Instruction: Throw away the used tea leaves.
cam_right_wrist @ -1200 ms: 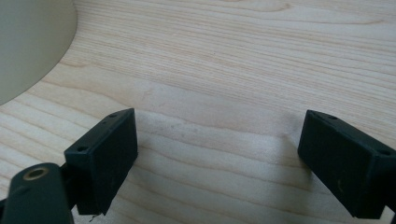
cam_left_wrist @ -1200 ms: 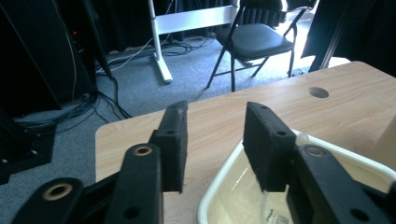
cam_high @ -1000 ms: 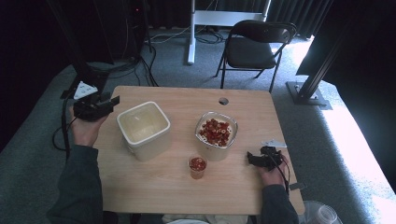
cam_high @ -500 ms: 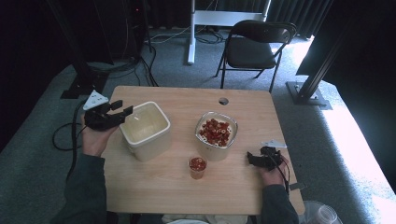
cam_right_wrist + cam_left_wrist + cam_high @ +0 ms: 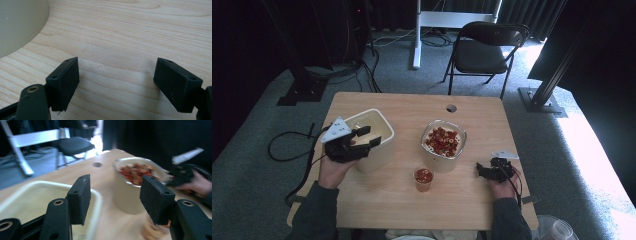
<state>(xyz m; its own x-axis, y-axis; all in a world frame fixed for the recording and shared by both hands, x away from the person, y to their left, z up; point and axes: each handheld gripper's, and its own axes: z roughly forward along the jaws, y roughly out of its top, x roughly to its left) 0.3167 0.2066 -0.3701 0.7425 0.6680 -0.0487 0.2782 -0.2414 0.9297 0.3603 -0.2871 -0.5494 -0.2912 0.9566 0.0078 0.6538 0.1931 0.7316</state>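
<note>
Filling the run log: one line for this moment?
left gripper: open, over cream tub rim | right gripper: open, empty, on table | small cup: untouched

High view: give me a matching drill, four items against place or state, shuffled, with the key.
Items:
1. empty cream tub
2. tub of red pieces
3. small cup
4. right gripper

Descriptions:
A. rests low on the table's right part, jaws open with nothing between them
B. stands mid-table, heaped with red bits
C. on the table's left part, with the left gripper at its near rim
D. orange, nearest the front edge, red bits inside

Pairs: 1-C, 2-B, 3-D, 4-A
</note>
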